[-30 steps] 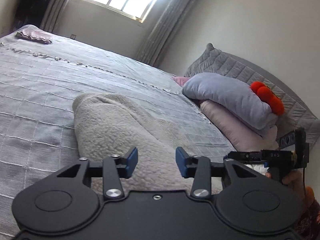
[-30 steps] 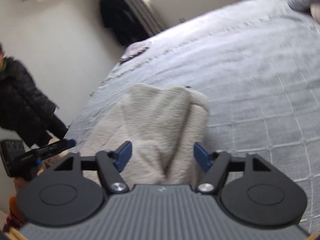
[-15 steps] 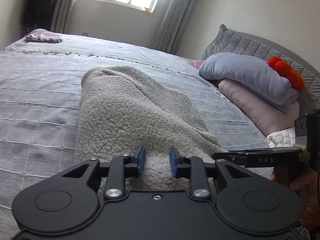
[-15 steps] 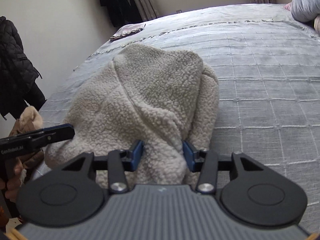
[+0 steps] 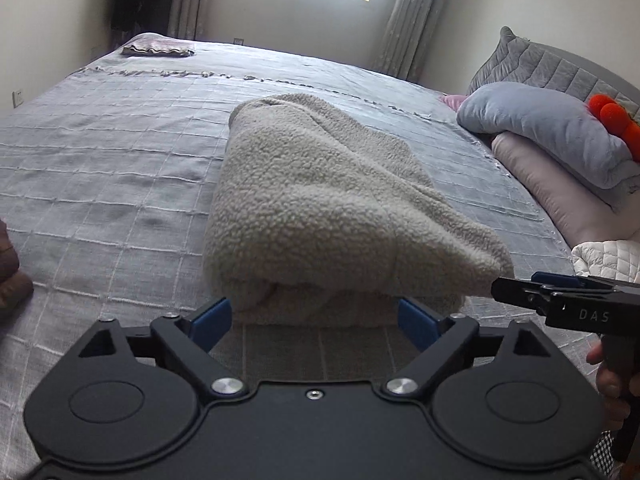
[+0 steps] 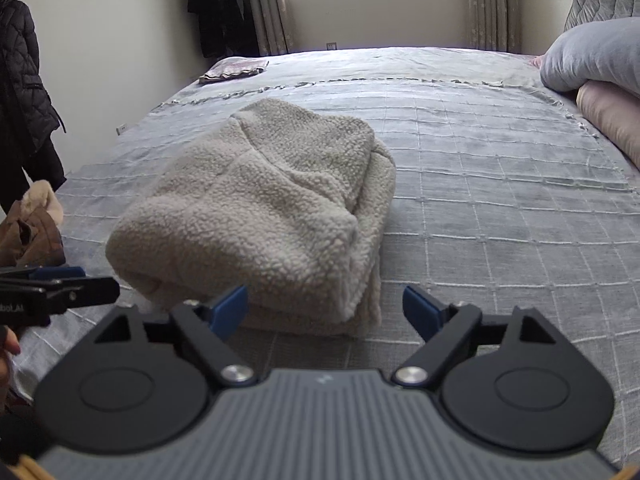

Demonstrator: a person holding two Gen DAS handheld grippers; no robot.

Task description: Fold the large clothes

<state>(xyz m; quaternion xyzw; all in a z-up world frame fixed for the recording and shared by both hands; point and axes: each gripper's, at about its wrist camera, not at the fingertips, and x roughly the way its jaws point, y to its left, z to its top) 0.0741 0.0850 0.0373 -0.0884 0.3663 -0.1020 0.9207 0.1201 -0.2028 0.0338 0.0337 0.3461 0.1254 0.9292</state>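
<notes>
Left view: my left gripper (image 5: 314, 316) gapes wide, holding nothing, fleece (image 5: 320, 216) folded mid-frame on the bed (image 5: 100, 168); right view: my right gripper (image 6: 325, 309) wide open too, empty, fleece (image 6: 264, 208) left of centre.

The garment (image 5: 320, 208) is nubbly cream fleece; the bedspread (image 5: 100, 168) is matt grey woven cloth with raised grid lines.

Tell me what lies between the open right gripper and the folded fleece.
Only bare grey bedspread, seen in the right wrist view: the right gripper is open just short of the cream fleece garment, holding nothing.
</notes>
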